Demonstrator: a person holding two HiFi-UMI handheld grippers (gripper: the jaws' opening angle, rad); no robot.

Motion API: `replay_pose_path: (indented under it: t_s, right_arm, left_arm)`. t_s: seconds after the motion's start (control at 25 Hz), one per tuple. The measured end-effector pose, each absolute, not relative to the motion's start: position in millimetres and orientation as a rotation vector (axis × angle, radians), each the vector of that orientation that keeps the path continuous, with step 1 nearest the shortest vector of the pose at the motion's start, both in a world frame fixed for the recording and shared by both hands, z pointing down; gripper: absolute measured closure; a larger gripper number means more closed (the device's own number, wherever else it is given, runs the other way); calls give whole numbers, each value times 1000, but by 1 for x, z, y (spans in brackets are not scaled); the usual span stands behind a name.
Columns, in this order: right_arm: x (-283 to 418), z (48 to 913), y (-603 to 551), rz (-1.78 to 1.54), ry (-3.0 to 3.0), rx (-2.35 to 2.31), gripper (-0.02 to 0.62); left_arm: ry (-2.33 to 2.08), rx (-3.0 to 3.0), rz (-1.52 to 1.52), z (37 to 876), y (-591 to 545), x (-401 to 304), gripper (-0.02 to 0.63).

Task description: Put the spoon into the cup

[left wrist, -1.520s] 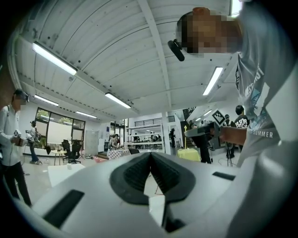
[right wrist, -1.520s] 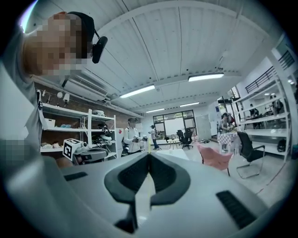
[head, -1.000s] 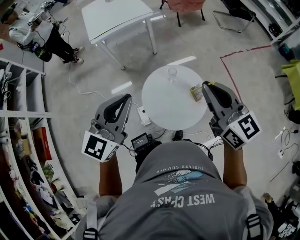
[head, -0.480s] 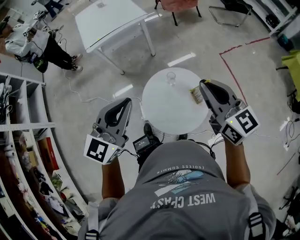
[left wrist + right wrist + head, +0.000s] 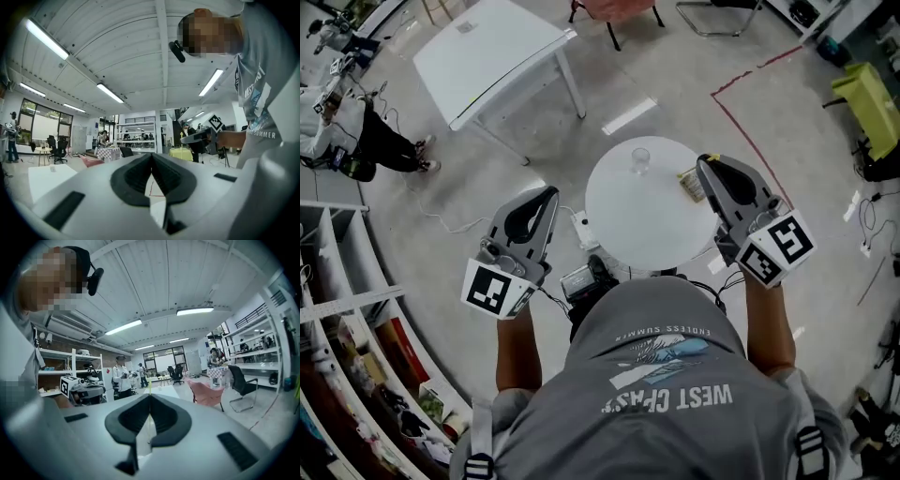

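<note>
Standing on grey floor [image 5: 675, 103], round white table [image 5: 647, 225] bears a cup [image 5: 640, 160].

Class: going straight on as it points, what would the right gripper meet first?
The way looks free nearby; the right gripper aims level across the room, perhaps toward the distant white rectangular table.

Round white table [image 5: 652, 230], clear cup [image 5: 641, 160] near far edge; left tongs [image 5: 547, 193], right tongs [image 5: 706, 162] either side.

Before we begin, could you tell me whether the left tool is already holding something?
No, the left tool is shut, jaws together with nothing between them.
</note>
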State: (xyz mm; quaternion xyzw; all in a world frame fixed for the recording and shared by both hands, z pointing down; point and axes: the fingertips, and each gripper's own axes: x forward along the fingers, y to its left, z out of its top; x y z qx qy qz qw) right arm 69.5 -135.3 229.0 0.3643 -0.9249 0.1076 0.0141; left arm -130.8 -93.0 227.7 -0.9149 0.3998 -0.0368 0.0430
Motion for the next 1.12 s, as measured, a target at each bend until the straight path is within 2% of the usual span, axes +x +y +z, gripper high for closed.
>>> replay_pose_path:
  t_s: [0.32,0.56,1.12]
  right_arm:
    - [44,218,-126,291,-2801,1295,592]
    - [37,221,-132,292,-2782,1324,592]
    - [40,261,-159,468,-2797,1202,592]
  left_arm:
    - [1054,-2870,-32,226,-107,-154,600]
    - [978,-2889,-81,231,-118,-155,600]
    - [1161,-2870,-143,232,-111,-151,600]
